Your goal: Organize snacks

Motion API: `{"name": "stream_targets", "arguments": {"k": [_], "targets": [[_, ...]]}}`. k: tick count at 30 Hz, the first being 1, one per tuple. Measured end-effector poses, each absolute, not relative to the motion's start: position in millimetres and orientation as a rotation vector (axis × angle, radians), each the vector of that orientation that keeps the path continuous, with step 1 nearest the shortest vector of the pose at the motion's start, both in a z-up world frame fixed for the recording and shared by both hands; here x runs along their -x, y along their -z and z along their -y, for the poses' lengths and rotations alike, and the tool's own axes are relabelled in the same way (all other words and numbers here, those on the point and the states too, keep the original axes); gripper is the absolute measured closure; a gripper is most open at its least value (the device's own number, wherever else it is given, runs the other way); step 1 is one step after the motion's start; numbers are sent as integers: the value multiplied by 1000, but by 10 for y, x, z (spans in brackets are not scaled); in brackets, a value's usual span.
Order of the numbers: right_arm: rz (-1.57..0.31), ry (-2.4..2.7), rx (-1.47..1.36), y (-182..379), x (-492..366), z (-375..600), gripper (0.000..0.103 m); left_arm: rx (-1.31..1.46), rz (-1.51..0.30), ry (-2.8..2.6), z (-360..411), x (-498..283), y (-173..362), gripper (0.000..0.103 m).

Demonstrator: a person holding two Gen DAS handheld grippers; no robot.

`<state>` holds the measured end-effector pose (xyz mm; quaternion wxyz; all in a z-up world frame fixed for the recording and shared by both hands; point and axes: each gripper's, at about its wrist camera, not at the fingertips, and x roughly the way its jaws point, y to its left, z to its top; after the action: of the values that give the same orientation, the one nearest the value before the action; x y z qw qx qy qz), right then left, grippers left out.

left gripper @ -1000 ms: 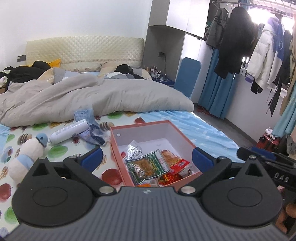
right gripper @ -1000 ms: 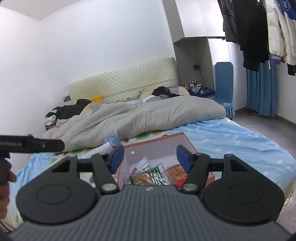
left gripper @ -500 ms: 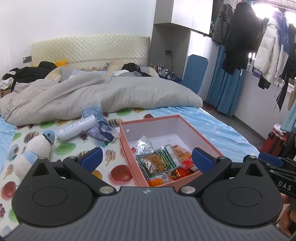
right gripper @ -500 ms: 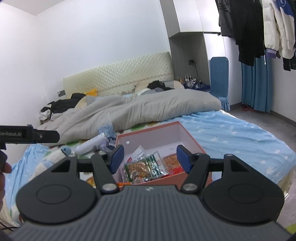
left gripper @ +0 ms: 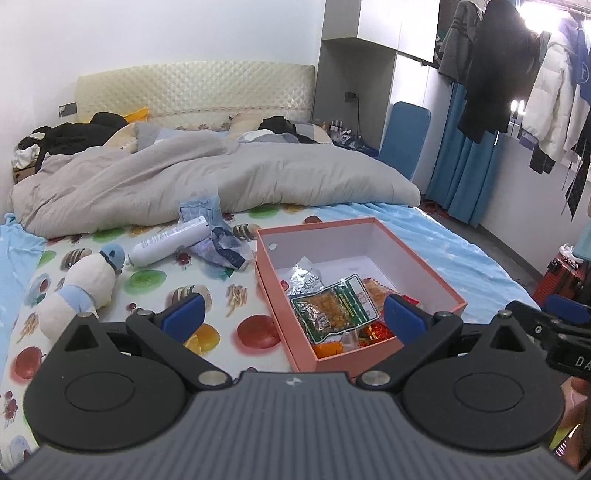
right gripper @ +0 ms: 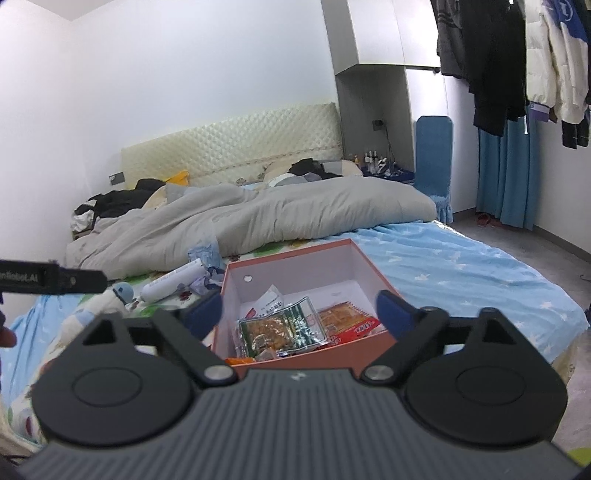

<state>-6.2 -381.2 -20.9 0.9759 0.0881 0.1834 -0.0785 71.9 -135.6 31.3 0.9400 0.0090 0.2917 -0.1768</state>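
Domestic bedroom in everyday use. A wide bed (left gripper: 424,236) with a quilted cream headboard (left gripper: 192,88) fills the room; a rumpled grey duvet (left gripper: 207,184) and loose dark clothing (left gripper: 74,133) lie across it. Coats and jackets (left gripper: 524,74) hang from an open rail beside blue curtains (left gripper: 458,173), with a built-in wardrobe (right gripper: 373,33) in the corner. Small bottles (right gripper: 373,160) crowd a bedside surface, and a plush toy (left gripper: 81,288) rests on a fruit-printed sheet (left gripper: 147,280)
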Motion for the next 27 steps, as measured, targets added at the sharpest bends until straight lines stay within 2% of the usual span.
{"name": "stream_targets", "arguments": {"k": [27], "targets": [[-409,153,-200,203,72,3808,0,-43,-610,365,1453,-646,-275,0]]}}
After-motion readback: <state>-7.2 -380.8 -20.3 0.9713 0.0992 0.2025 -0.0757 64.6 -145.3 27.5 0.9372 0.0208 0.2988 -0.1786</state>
